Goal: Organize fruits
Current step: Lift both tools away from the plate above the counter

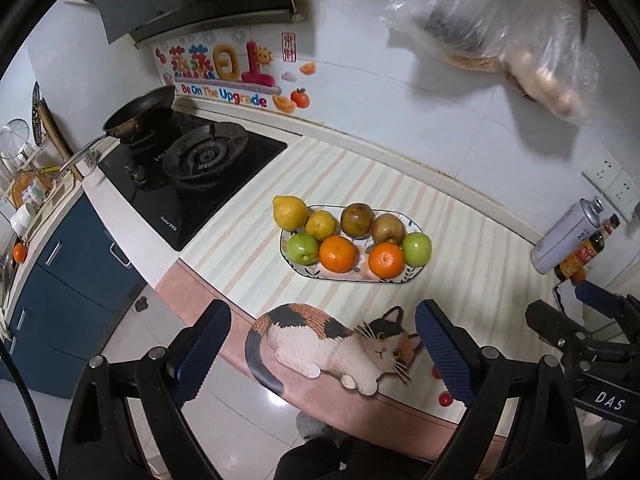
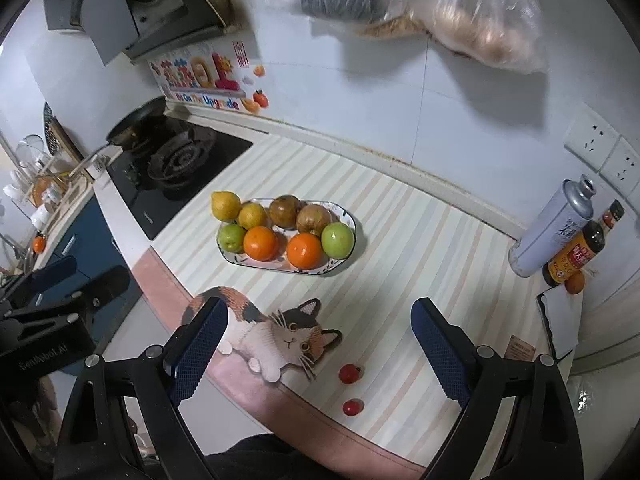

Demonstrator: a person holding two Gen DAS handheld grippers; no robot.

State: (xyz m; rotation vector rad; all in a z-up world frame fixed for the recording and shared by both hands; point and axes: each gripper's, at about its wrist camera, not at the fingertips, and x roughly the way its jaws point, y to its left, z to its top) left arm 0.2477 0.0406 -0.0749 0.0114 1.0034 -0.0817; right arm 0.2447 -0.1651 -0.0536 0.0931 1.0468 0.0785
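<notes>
An oval patterned plate (image 1: 416,274) (image 2: 348,216) sits on the striped counter mat. It holds two lemons (image 1: 290,212) (image 2: 226,205), two brown fruits (image 1: 357,220) (image 2: 285,211), two green apples (image 1: 417,249) (image 2: 338,240) and two oranges (image 1: 338,254) (image 2: 261,243). Two cherry tomatoes (image 2: 350,373) lie on the mat near the front edge. My left gripper (image 1: 320,356) is open and empty, held above the counter's front edge. My right gripper (image 2: 320,352) is open and empty, just above the tomatoes.
A gas stove (image 1: 192,176) with a frying pan (image 1: 140,114) is at the left. A gas canister (image 2: 554,228), a sauce bottle (image 2: 580,248) and an egg (image 2: 575,282) stand at the right. Plastic bags (image 2: 472,12) hang on the wall. A cat print (image 2: 276,336) marks the mat.
</notes>
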